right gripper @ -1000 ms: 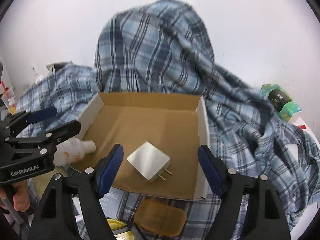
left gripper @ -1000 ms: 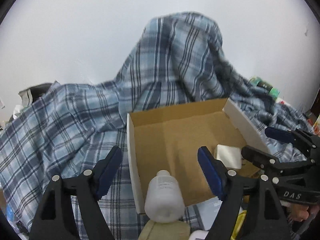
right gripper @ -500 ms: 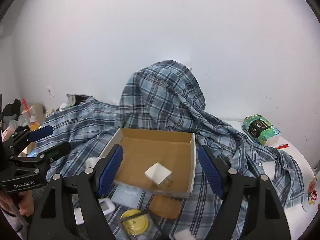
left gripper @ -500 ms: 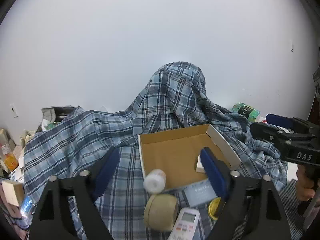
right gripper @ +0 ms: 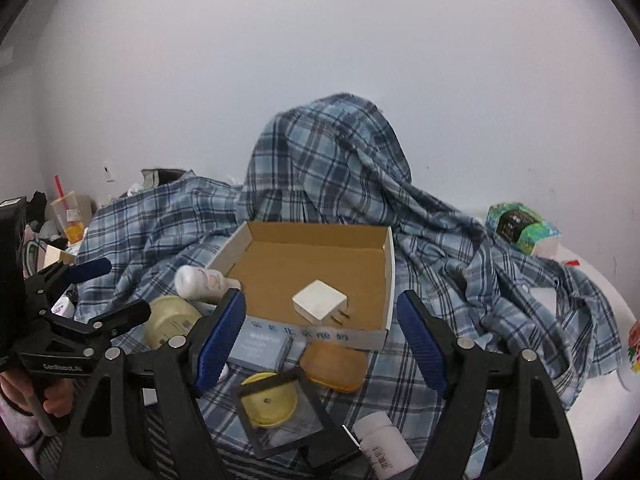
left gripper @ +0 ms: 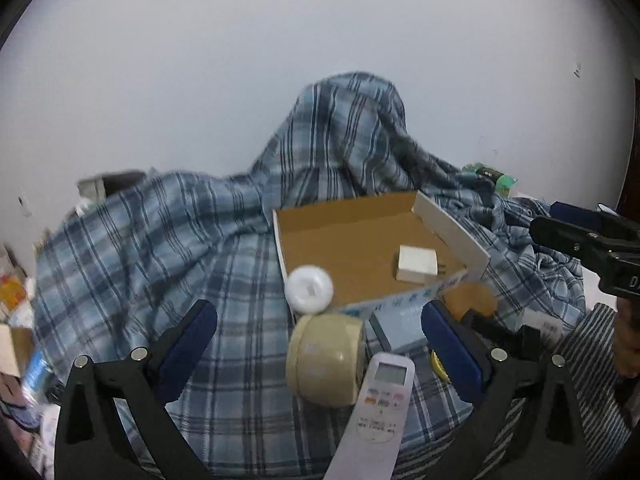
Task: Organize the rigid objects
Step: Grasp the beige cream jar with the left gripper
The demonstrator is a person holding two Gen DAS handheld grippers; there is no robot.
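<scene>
Both grippers have pulled back from the cardboard box (left gripper: 452,224); left gripper (left gripper: 320,336) opening wide, empty; right gripper (right gripper: 320,332) parted, empty; charger (right gripper: 319,304) inside.

Dim, even indoor light — soft shadows, slight motion blur, fisheye-bent, dark-vignetted edges.

A plain pale wall (right gripper: 320,60) fills the upper half of both views, evenly and softly lit, with no window in sight. A small white wall socket (right gripper: 107,169) sits low on the left. A blue plaid cloth (right gripper: 332,160) rises in a peak against the wall and spreads over the worktop (right gripper: 592,412), whose bare white edge shows at right. A dark door edge (left gripper: 628,152) borders the far right.
</scene>
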